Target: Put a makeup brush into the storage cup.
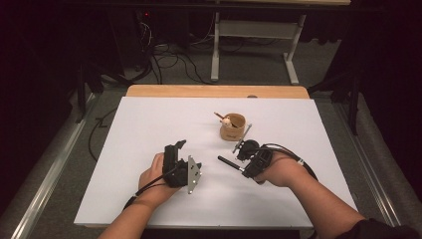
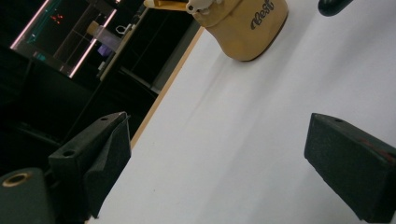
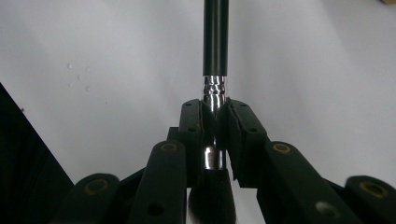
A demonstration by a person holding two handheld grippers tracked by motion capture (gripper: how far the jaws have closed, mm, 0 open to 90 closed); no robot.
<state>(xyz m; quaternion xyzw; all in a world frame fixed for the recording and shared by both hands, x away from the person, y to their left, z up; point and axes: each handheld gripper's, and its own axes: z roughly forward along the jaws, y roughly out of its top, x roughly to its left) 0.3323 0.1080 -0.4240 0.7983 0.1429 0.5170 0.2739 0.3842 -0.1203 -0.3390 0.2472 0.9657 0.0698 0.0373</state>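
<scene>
A makeup brush (image 3: 215, 37) with a black handle and a silver ferrule is clamped at the ferrule by my right gripper (image 3: 215, 109), which is shut on it. Its bristles point back toward the camera. From above, the black handle of the brush (image 1: 226, 162) sticks out to the left of my right gripper (image 1: 244, 168), low over the white table top. My left gripper (image 1: 175, 147) rests at the left, and its jaws (image 2: 217, 140) stand wide open with nothing between them. A tan wooden cup (image 1: 234, 130) stands beyond both grippers; it also sits upper middle in the left gripper view (image 2: 247, 28).
The cup holds a small white-headed item (image 1: 226, 121) and a thin stick. The white table top (image 1: 149, 124) has a wooden strip along its far edge (image 1: 214, 91). Beyond it, cables and table legs sit on a dark floor.
</scene>
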